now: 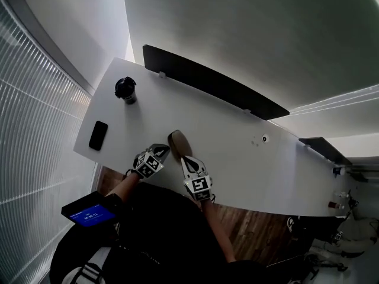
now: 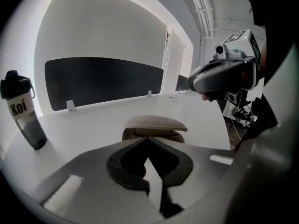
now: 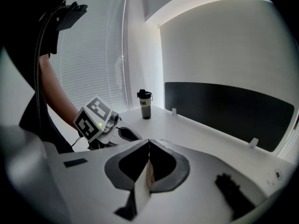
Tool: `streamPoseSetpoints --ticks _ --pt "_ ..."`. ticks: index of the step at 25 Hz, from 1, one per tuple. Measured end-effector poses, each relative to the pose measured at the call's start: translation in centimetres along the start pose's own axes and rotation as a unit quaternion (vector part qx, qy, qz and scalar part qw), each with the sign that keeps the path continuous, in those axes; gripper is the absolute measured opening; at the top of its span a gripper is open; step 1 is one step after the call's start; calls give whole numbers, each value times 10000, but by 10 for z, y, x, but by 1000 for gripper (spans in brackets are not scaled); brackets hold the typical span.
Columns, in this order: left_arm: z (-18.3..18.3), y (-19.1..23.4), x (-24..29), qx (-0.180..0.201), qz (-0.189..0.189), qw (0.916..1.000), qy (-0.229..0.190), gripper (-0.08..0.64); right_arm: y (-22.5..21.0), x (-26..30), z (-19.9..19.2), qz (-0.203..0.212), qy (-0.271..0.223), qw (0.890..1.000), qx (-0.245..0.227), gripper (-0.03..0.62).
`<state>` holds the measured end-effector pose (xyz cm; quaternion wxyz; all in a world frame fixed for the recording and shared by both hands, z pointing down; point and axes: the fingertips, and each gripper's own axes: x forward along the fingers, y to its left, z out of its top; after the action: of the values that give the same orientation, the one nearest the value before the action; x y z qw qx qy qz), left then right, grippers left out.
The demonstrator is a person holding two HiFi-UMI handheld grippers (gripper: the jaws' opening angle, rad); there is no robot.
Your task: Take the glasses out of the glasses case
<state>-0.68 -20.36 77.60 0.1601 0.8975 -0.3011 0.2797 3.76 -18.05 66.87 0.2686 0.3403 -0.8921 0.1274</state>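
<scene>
On the white table (image 1: 237, 136) — a tan case (image 1: 176, 139) and two grippers
Head view: left gripper (image 1: 161, 151) and right gripper (image 1: 187, 162) both point at the case, tips near it. Left gripper view: jaws pressed together, case just past them, lid lifted. Right gripper view: jaws pressed together — a tan sliver shows between them.

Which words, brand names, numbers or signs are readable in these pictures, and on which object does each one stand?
"Koi": on the dark bottle, in the left gripper view.
Blue screen in the head view: its text is too small to read.
No other text is readable.
</scene>
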Motion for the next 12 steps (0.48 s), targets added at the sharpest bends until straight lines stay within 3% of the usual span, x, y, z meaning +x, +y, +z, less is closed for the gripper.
streamPoseSetpoints --ticks 6,12 --pt "-5 8 18 122 -346 9991 200 8 30 33 -12 331 785 9905 -1083 6" --pt "-11 11 39 129 -682 9961 539 8 38 58 -42 454 1429 9822 -1130 6"
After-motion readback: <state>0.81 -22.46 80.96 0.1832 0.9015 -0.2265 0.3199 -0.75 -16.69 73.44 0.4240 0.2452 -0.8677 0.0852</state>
